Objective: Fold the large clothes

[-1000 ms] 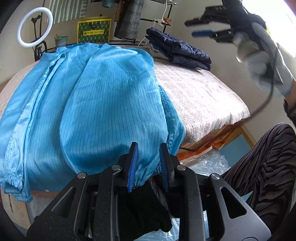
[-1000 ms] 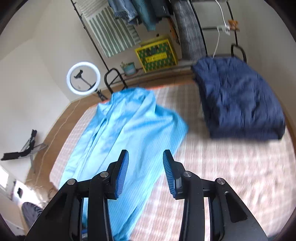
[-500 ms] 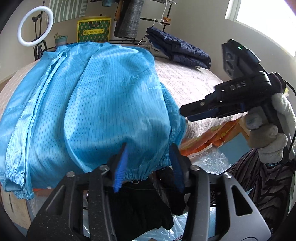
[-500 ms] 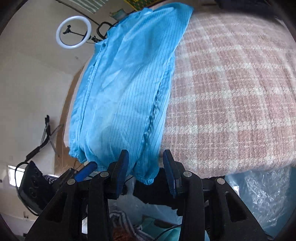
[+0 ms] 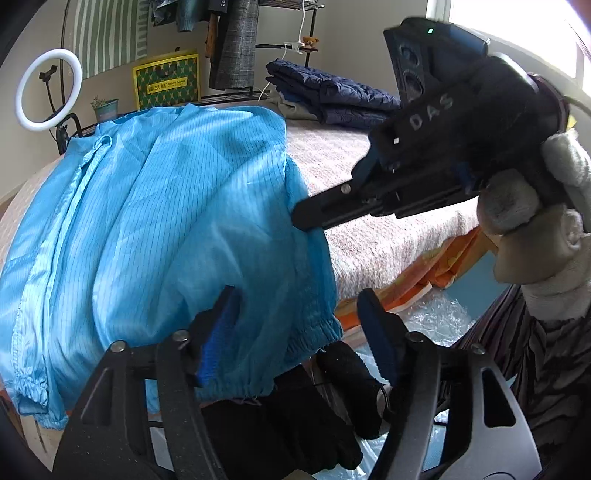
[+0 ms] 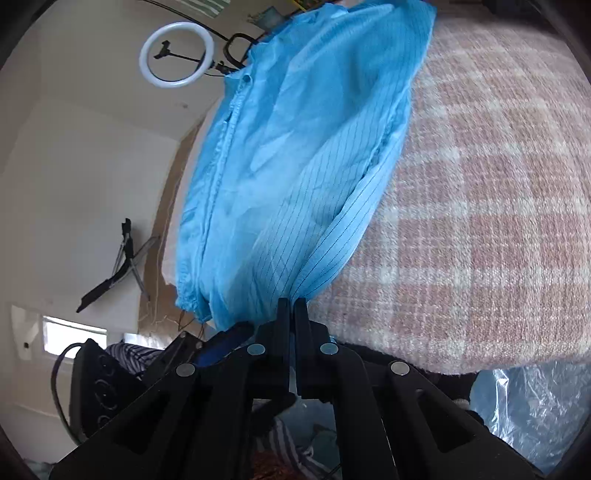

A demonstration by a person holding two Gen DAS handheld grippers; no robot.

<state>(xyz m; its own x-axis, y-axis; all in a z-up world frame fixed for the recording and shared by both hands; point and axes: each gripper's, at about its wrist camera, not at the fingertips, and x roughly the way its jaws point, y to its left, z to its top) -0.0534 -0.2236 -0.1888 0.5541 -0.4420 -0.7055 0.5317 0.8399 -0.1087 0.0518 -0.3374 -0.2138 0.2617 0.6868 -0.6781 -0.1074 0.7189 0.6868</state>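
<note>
In the left wrist view, the left gripper [image 5: 299, 328] is opening around the hem of the blue garment [image 5: 155, 229] lying on the plaid bed cover [image 5: 376, 236], with folded navy clothes [image 5: 332, 99] behind. In the right wrist view, the right gripper [image 6: 291, 314] is clenching the garment's edge beside a ring light [image 6: 176, 54].

A: What's behind my tongs?
B: Beige walls, a bright window [image 5: 517, 22] top right, daylight coming in.
A: I see a ring light [image 5: 48, 94] on a stand at left, with a yellow-green box [image 5: 166, 83] against the wall.
B: Also a clothes rack [image 5: 258, 44] with hung garments, and a pink plaid bed cover [image 6: 480, 184].
</note>
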